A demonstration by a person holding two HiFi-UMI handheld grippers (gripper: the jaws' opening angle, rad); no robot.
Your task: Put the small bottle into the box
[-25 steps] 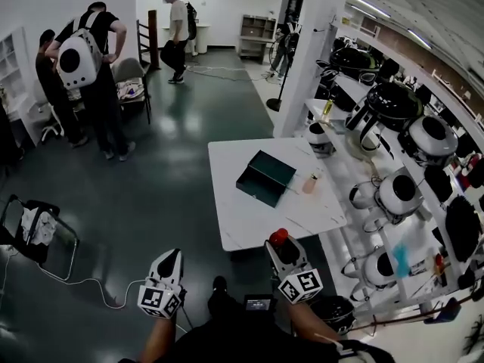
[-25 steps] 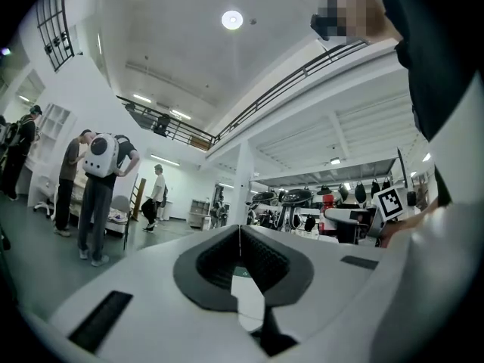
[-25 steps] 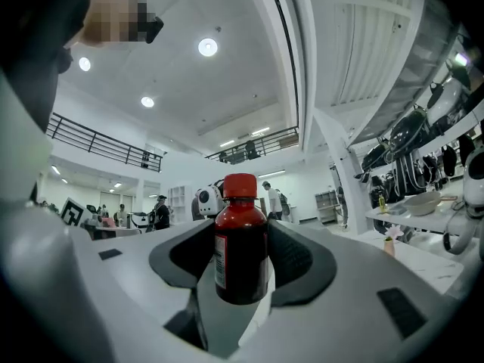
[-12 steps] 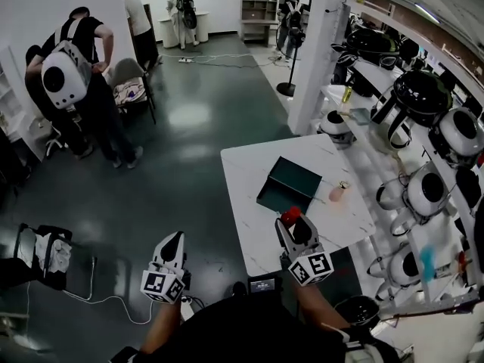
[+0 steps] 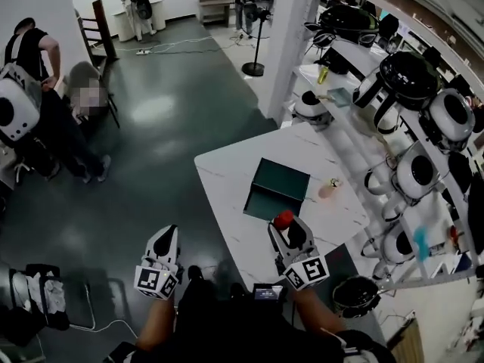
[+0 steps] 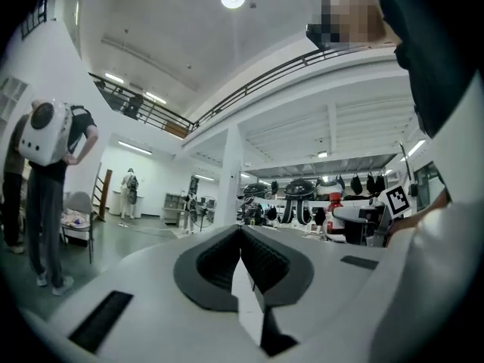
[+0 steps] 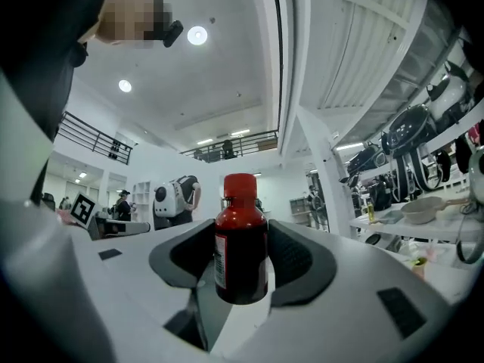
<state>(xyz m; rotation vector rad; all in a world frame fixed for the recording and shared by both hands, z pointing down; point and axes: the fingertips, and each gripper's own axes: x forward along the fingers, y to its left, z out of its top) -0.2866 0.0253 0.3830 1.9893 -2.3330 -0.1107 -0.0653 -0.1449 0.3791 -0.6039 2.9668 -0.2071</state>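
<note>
My right gripper [image 5: 286, 227] is shut on a small bottle with a red cap [image 7: 240, 237] and holds it upright; its red cap [image 5: 283, 219] shows in the head view just over the near edge of the white table [image 5: 227, 174]. A dark green box [image 5: 277, 189] lies open in the middle of that table, beyond the bottle. My left gripper [image 5: 166, 242] hangs over the dark floor left of the table, jaws shut with nothing between them [image 6: 242, 249]. Both grippers point up and forward.
A small pink bottle [image 5: 328, 189] stands on the table right of the box. White shelves [image 5: 355, 138] with round helmet-like devices line the right side behind the table. A white pillar [image 5: 289, 44] rises behind it. People stand at the far left [image 5: 30, 112] and in the back.
The view has moved closer to the table. My right gripper with the bottle now sits over the table's near edge, nearer the green box. The left gripper stays beside it over the floor.
</note>
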